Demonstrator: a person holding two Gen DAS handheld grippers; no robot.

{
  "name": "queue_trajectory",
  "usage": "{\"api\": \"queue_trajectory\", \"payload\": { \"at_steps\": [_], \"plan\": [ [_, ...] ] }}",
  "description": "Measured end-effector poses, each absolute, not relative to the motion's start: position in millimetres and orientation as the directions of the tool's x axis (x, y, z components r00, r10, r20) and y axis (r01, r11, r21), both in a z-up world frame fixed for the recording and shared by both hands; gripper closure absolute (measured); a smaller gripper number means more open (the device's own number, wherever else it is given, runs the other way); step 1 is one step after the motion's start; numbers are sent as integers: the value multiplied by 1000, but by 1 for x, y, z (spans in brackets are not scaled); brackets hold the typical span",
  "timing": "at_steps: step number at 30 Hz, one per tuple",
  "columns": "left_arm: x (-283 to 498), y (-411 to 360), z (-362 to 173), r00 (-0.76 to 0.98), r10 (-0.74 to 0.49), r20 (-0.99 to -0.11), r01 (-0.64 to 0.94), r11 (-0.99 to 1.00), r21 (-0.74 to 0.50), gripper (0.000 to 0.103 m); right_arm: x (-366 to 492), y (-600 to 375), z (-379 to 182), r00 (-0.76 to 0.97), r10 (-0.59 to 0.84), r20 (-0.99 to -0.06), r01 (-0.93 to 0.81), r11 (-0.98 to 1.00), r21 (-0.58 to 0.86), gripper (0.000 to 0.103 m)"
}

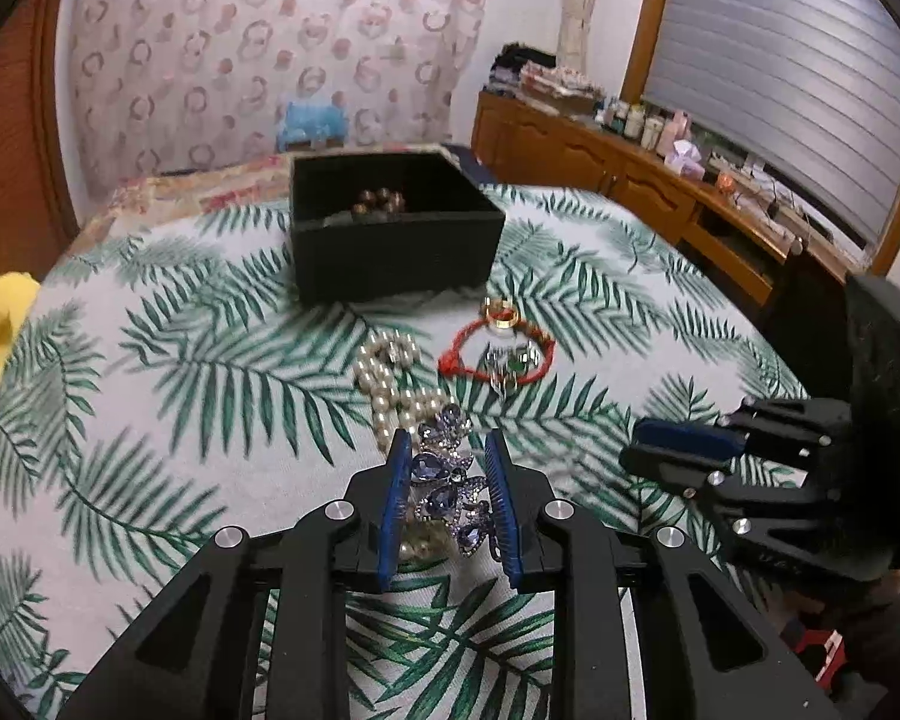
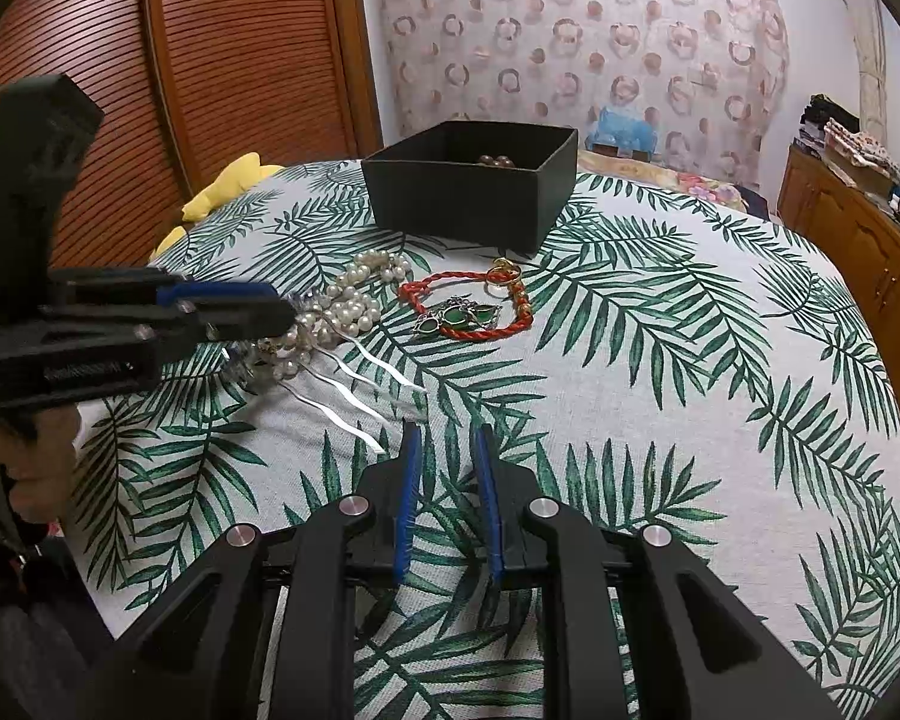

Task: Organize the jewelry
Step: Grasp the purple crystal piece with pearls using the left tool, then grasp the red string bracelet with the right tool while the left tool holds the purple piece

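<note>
My left gripper (image 1: 449,444) is shut on a hair comb with purple-blue gems (image 1: 447,483); its silver prongs (image 2: 354,402) stick out over the cloth in the right wrist view. A pearl necklace (image 1: 390,387) lies just beyond it, also seen in the right wrist view (image 2: 354,300). A red cord bracelet (image 1: 498,354) with a gold ring (image 1: 501,312) and a green-stone piece (image 2: 459,315) lies further on. A black box (image 1: 390,234) holds brown beads (image 1: 381,201). My right gripper (image 2: 447,438) is open and empty above the cloth.
The table has a palm-leaf cloth (image 2: 660,372). A yellow soft toy (image 2: 234,186) lies at its left edge. A wooden sideboard (image 1: 630,180) with bottles stands to the right. A slatted wooden door (image 2: 210,60) and a patterned curtain (image 2: 570,30) are behind.
</note>
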State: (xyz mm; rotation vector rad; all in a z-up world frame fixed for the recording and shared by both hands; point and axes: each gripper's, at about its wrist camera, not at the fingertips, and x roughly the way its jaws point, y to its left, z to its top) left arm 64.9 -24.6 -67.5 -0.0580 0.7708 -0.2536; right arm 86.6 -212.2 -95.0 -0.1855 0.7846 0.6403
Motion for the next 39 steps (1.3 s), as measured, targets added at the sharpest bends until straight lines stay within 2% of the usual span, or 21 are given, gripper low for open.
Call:
{"api": "queue_trajectory", "payload": {
  "at_steps": [17, 20, 26, 39],
  "plan": [
    [54, 10, -40, 768, -189, -611, 135, 982, -134, 80, 100, -205, -84, 520, 476, -709, -620, 781, 69, 82],
    [54, 13, -39, 772, -186, -608, 130, 982, -136, 80, 112, -197, -75, 524, 478, -705, -630, 774, 57, 67],
    [56, 18, -40, 772, -183, -608, 122, 982, -141, 80, 142, -182, -68, 499, 503, -706, -641, 762, 90, 67],
    [55, 19, -41, 772, -186, -608, 123, 982, -145, 80, 167, -170, -96, 481, 420, -769, -602, 796, 59, 69]
  ]
}}
